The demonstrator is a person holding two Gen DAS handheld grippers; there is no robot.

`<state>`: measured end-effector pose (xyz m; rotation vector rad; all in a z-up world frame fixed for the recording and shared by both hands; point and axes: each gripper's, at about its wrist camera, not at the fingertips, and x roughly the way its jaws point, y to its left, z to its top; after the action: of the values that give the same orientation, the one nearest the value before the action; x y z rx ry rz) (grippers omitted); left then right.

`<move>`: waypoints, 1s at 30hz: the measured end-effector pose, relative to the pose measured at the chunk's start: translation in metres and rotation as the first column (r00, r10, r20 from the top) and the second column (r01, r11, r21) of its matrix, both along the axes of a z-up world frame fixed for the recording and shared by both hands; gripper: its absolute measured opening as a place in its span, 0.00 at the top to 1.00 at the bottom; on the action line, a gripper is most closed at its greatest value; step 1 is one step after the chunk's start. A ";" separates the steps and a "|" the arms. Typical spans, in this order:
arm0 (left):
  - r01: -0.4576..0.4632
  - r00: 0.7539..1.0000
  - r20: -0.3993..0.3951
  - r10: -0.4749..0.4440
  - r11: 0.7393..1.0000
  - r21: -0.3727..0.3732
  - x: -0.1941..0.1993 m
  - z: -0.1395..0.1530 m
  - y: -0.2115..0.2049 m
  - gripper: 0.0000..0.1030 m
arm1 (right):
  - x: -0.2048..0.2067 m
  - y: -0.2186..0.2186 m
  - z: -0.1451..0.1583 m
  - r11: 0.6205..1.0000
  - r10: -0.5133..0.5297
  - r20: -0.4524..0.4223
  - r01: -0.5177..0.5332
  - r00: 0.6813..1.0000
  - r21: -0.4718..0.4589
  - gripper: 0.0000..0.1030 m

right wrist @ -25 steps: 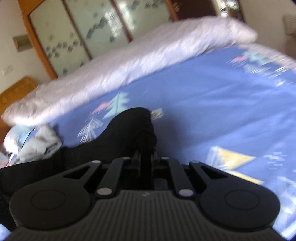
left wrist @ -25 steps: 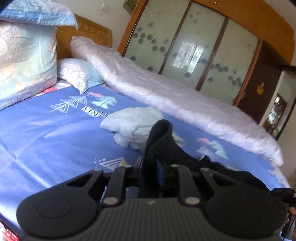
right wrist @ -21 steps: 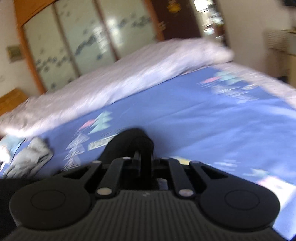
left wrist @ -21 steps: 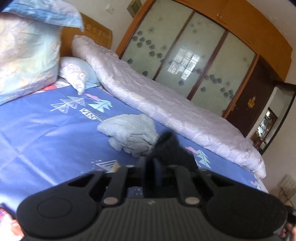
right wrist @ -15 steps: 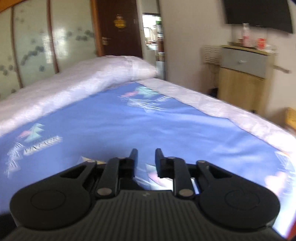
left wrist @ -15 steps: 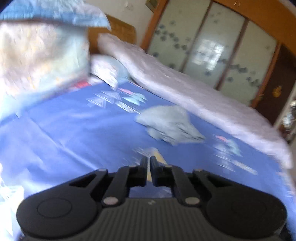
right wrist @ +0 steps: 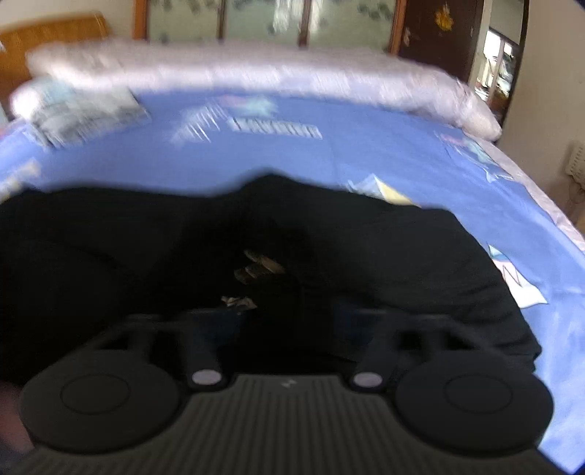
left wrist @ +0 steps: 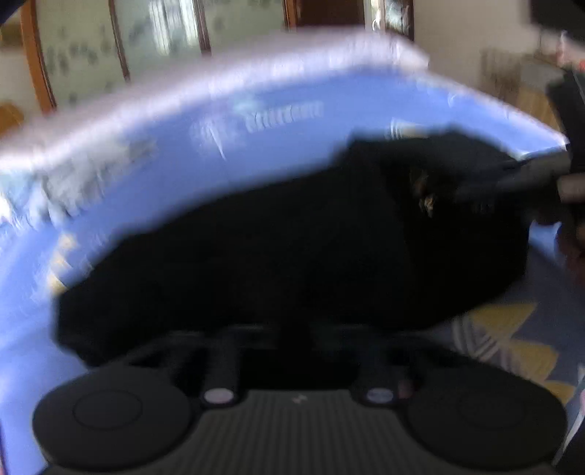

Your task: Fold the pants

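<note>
The black pants (right wrist: 384,255) lie spread across the blue bedsheet (right wrist: 365,146). A pale label (right wrist: 259,268) shows near their middle. My right gripper (right wrist: 289,314) hangs just over the pants with its jaws opening; fabric lies under and between the fingers, not pinched. In the blurred left wrist view the pants (left wrist: 292,248) fill the centre. My left gripper (left wrist: 292,329) is shut low over their near edge, its fingers lost against the dark cloth. Whether it pinches fabric I cannot tell. The right gripper (left wrist: 475,186) reaches in from the right edge with a hand behind it.
A pale rolled quilt (right wrist: 256,69) runs along the bed's far side. A crumpled light-blue garment (right wrist: 84,109) lies at the back left. Behind stand a wardrobe with frosted sliding doors (right wrist: 263,14), a wooden headboard (right wrist: 55,29) and a dark door (right wrist: 438,25). The bed's edge (right wrist: 548,204) curves down on the right.
Both grippers held bunched black fabric up, then let go and swung away. Now both point down at the pants lying flat, and the right jaws stand wider.
</note>
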<state>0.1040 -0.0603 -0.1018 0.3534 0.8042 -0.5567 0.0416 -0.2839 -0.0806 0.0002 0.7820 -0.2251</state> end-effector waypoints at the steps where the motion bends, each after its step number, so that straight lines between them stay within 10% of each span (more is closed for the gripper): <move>1: -0.014 1.000 -0.017 0.014 0.999 -0.033 0.004 0.002 0.004 0.96 | -0.001 -0.019 0.006 0.997 -0.029 0.024 0.027 0.999 0.069 0.82; 4: -0.094 0.995 -0.035 0.090 0.984 -0.150 0.014 0.031 0.036 0.96 | -0.022 -0.081 0.048 0.974 -0.223 0.153 0.215 0.963 0.069 0.91; 9: -0.222 0.970 0.023 0.243 0.919 -0.327 0.018 0.100 0.120 0.96 | -0.088 -0.208 0.106 0.800 -0.583 0.300 0.597 0.756 0.049 0.90; 13: -0.275 0.953 -0.001 0.302 0.867 -0.415 -0.001 0.126 0.169 0.96 | -0.134 -0.267 0.119 0.554 -0.788 0.304 0.832 0.536 -0.031 0.56; 15: -0.300 0.943 0.000 0.331 0.854 -0.426 -0.017 0.132 0.188 0.96 | -0.154 -0.267 0.120 0.533 -0.797 0.341 0.846 0.498 0.011 0.50; 17: -0.325 0.938 -0.030 0.346 0.842 -0.430 -0.028 0.133 0.198 0.96 | -0.158 -0.252 0.114 0.591 -0.769 0.325 0.806 0.551 0.033 0.50; 21: -0.324 0.941 -0.044 0.337 0.851 -0.414 -0.049 0.130 0.206 0.96 | -0.134 -0.203 0.086 0.790 -0.613 0.231 0.593 0.756 0.155 0.49; 24: -0.325 0.941 -0.051 0.335 0.846 -0.423 -0.058 0.133 0.214 0.96 | -0.108 -0.172 0.058 0.850 -0.486 0.139 0.430 0.863 0.303 0.47; 30: -0.324 0.940 -0.051 0.337 0.840 -0.436 -0.077 0.136 0.220 0.96 | -0.042 -0.163 0.027 0.839 -0.459 0.085 0.400 0.884 0.369 0.39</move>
<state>0.0274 0.1595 0.0337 -0.1967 0.6688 -0.3897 -0.0007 -0.4467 -0.0537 0.5278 0.6319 -0.5105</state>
